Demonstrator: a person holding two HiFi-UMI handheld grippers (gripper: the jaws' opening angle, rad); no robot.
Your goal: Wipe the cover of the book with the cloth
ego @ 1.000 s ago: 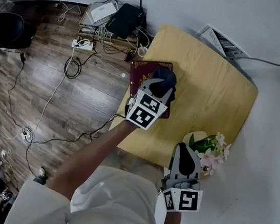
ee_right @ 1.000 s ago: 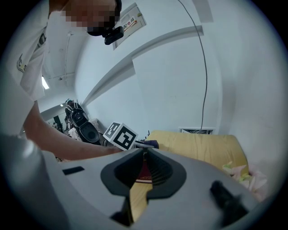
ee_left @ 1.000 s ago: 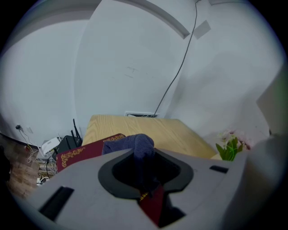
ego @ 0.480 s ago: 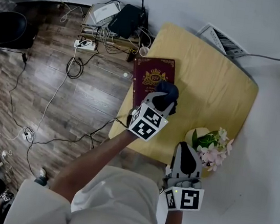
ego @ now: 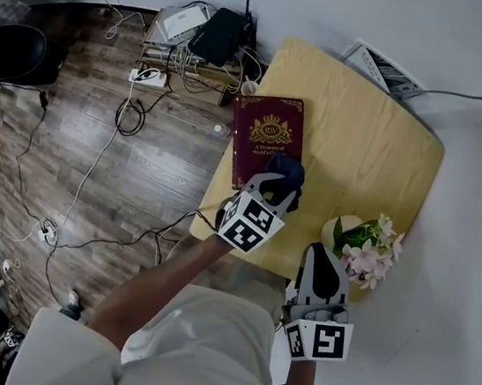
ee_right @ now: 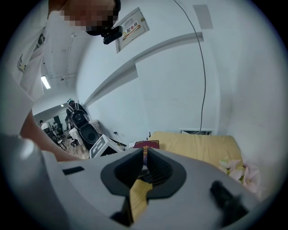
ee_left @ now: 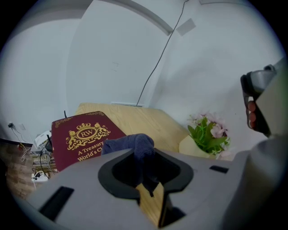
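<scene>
Two grippers show. Nearest, the right gripper point(ego: 321, 259) hangs at the wooden table's point(ego: 364, 142) near edge beside the potted flowers point(ego: 365, 245), its jaws pressed together on nothing. Further out, the left gripper point(ego: 279, 188) pinches the dark blue cloth point(ego: 287, 171) over the near end of the maroon book point(ego: 265, 133), which lies flat along the table's left edge.

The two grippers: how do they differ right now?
The left gripper pinches a dark blue cloth; the right gripper has its jaws together on nothing. The left one is at the book; the right one hangs at the edge of the table. Both carry marker cubes.
</scene>
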